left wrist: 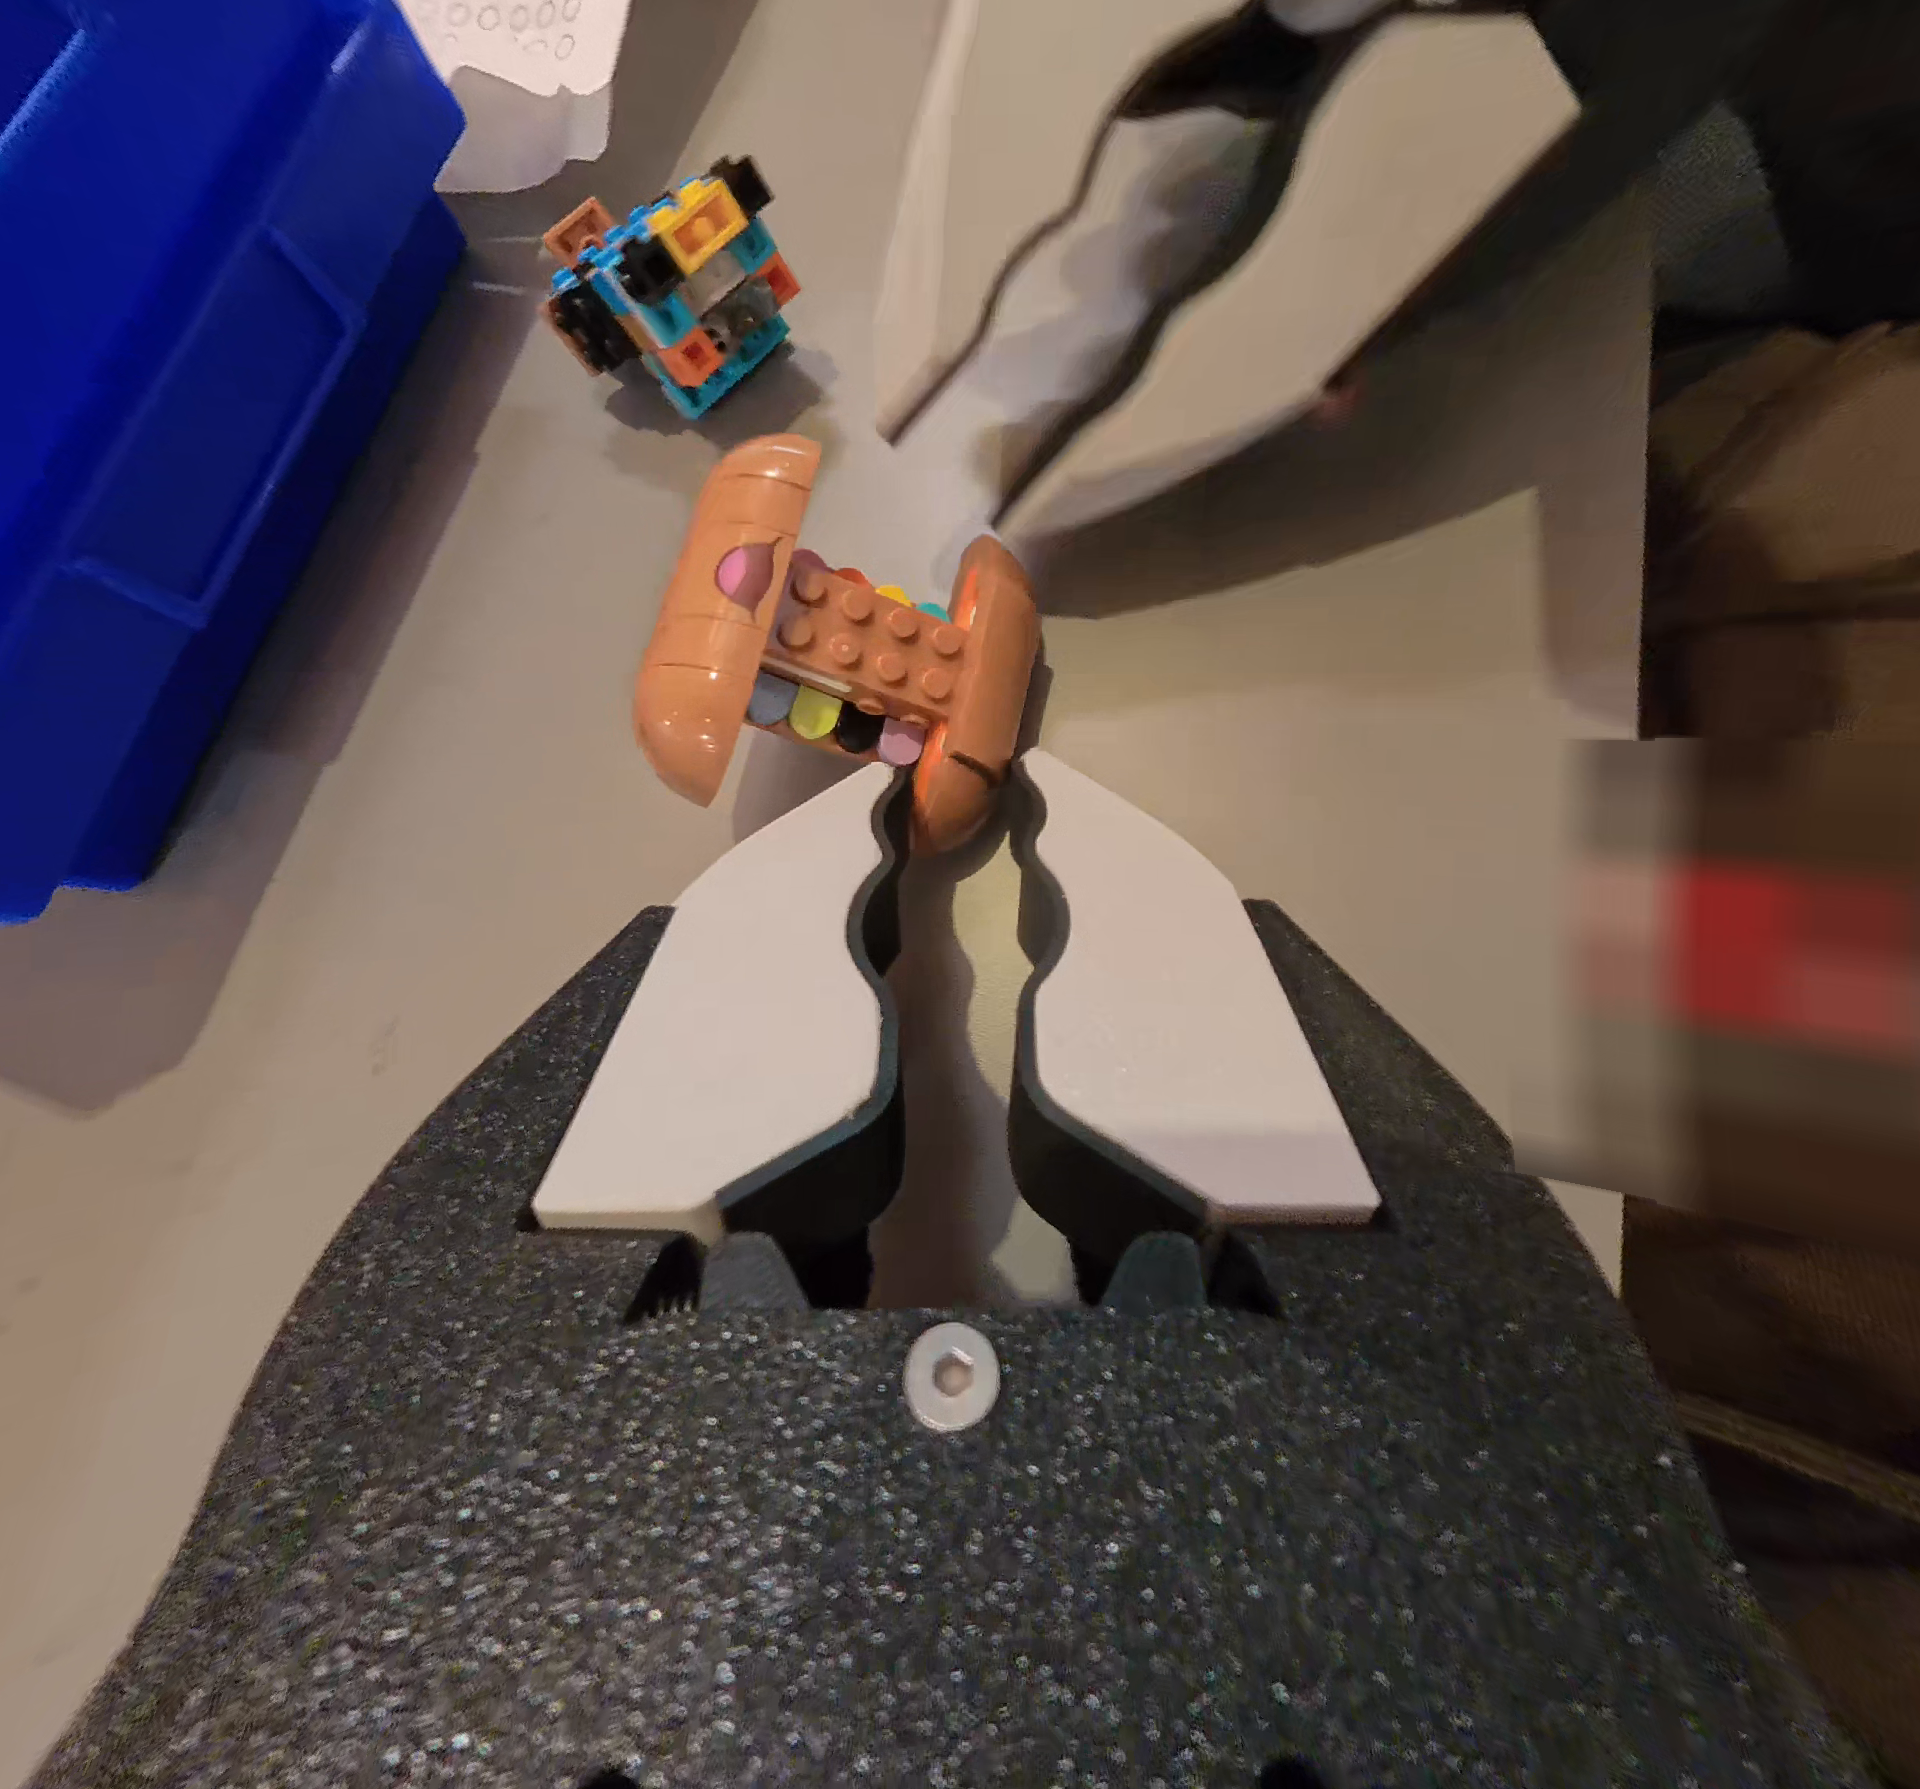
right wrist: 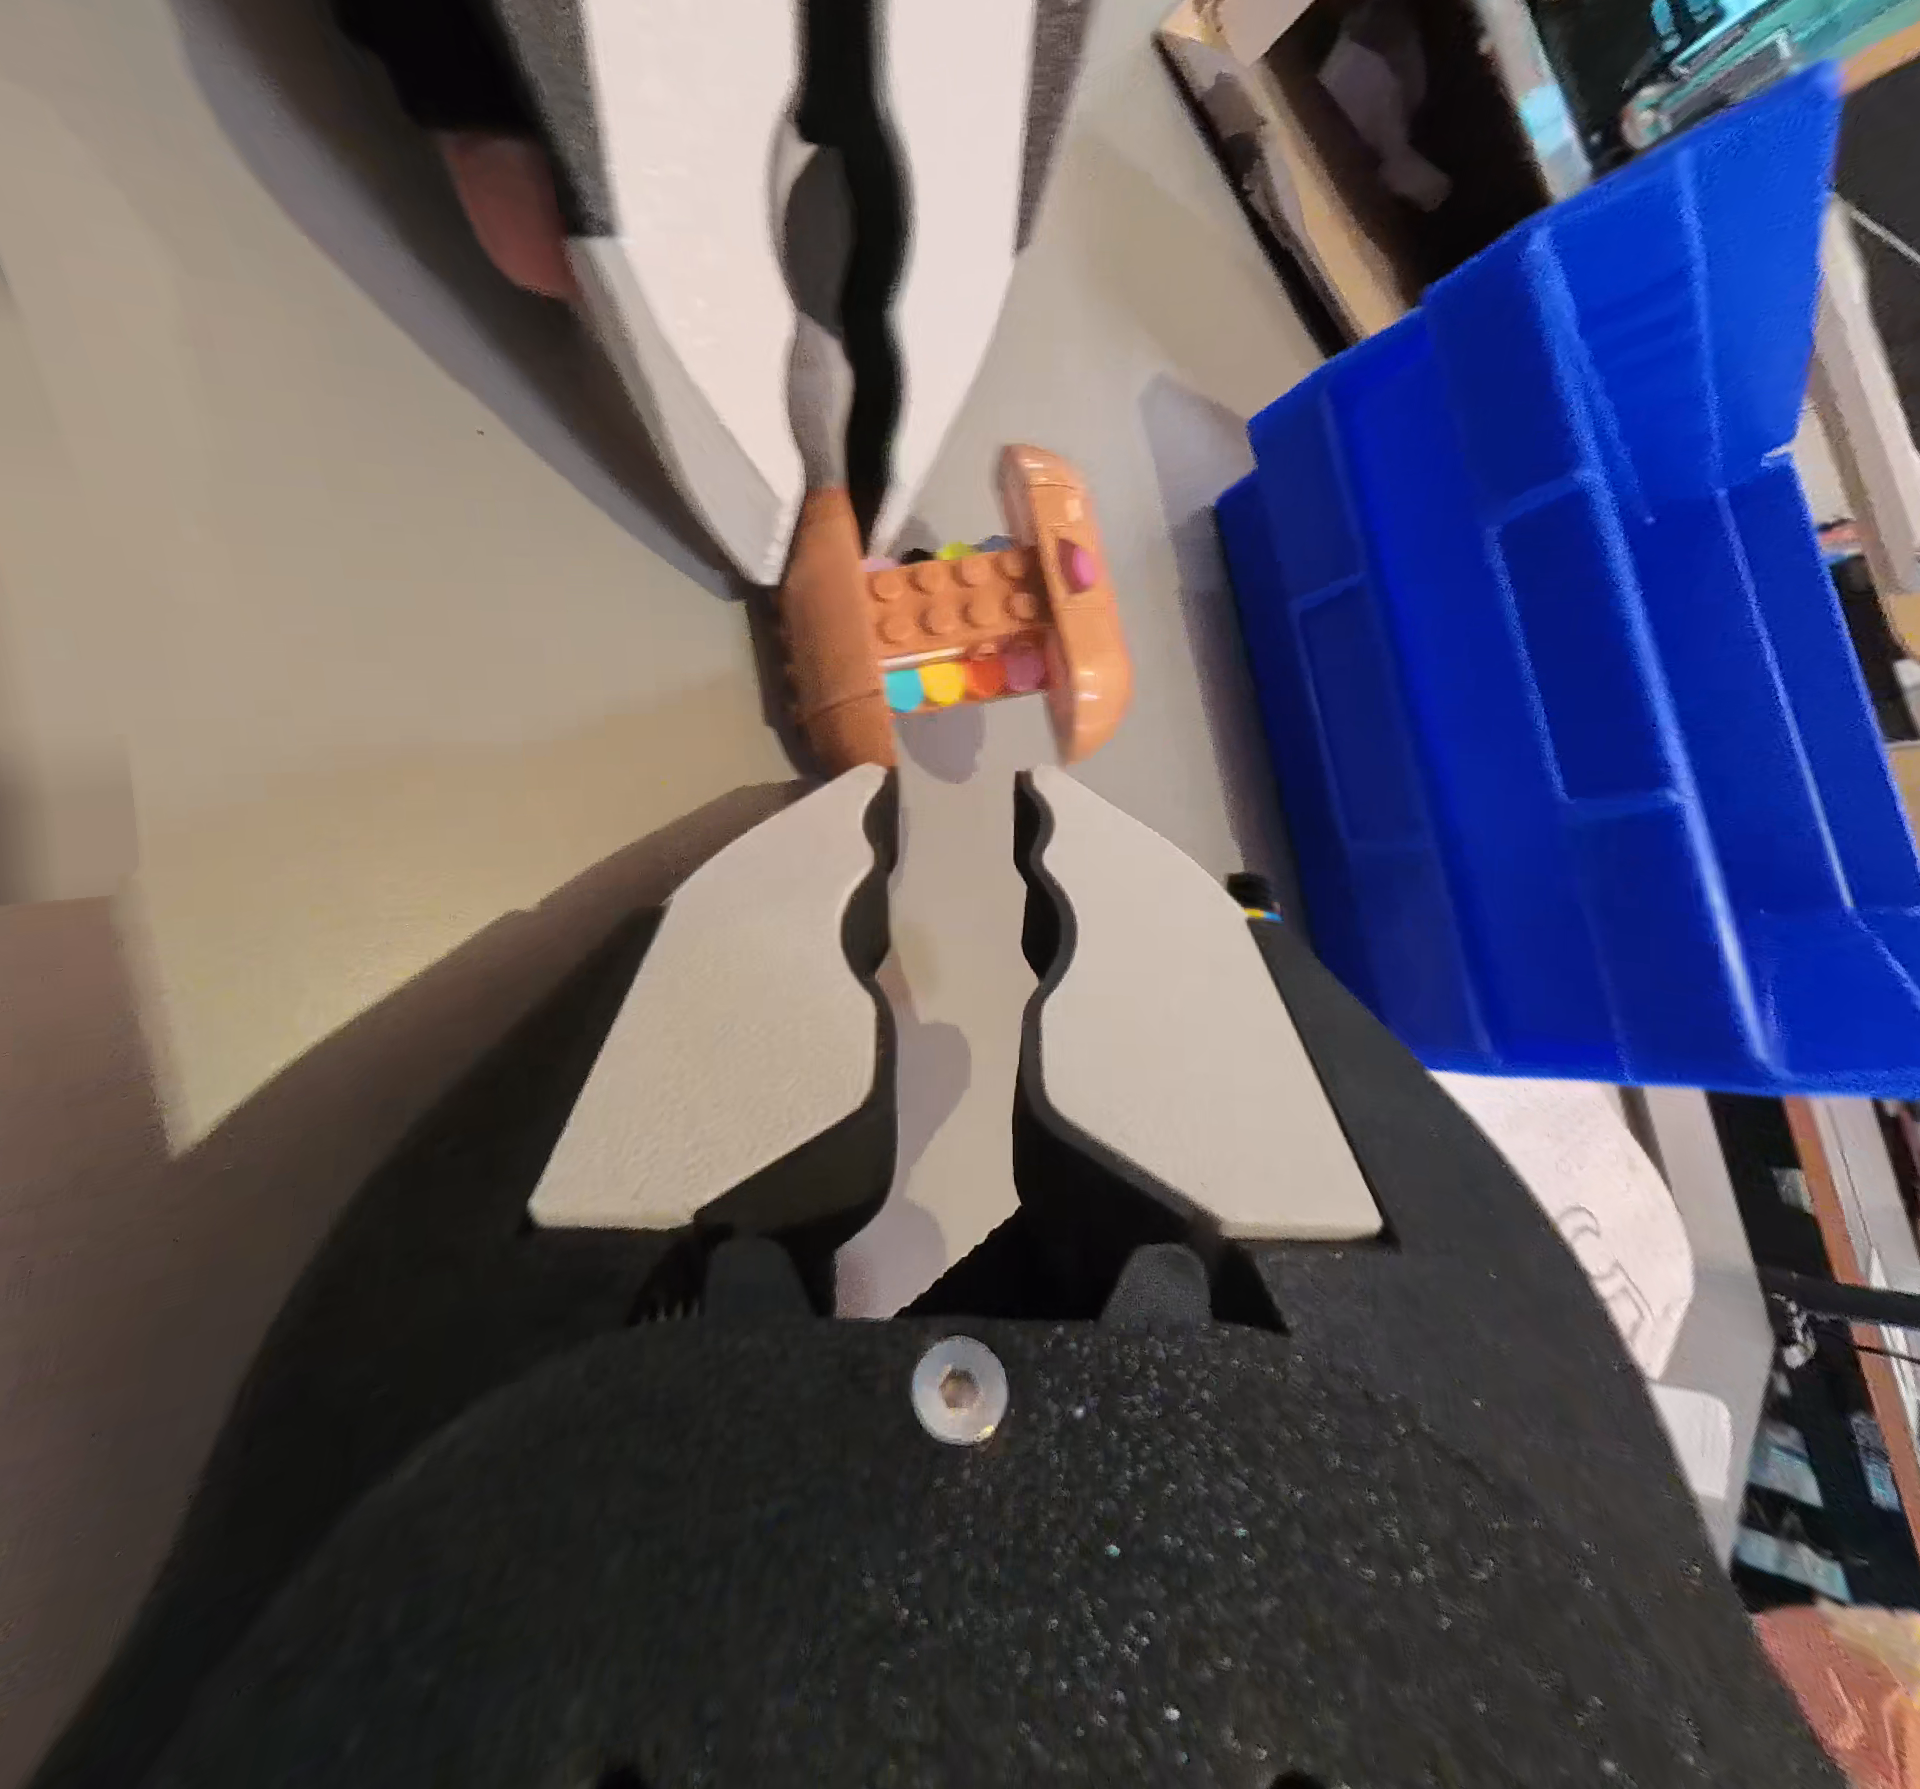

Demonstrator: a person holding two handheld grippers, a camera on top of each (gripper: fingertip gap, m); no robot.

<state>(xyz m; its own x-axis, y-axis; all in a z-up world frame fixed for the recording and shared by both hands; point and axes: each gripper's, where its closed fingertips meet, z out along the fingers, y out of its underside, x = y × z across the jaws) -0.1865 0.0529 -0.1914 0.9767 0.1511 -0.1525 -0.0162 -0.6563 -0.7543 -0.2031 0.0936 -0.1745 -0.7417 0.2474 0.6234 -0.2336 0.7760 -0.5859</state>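
A tan brick model [left wrist: 862, 638] has two curved tan ends joined by a studded plate, with small coloured round pieces under it. My left gripper [left wrist: 956, 783] is shut on the model's right curved end and holds it over the grey table [left wrist: 416, 908]. In the right wrist view the left gripper [right wrist: 831, 544] comes in from the top, with the model [right wrist: 956, 617] at its tips. My right gripper [right wrist: 954, 783] is open and empty, its tips just short of the model. It also shows blurred at the upper right of the left wrist view [left wrist: 956, 461].
A blue plastic bin [left wrist: 187, 368] stands left of the model and shows at the right in the right wrist view [right wrist: 1558, 648]. A multicoloured brick cluster [left wrist: 675, 285] lies beyond the model. A white embossed paper sheet [left wrist: 520, 4] lies farther back. An open cardboard box [right wrist: 1330, 129] stands behind the bin. Tip to tip, the grippers are about 5 centimetres apart.
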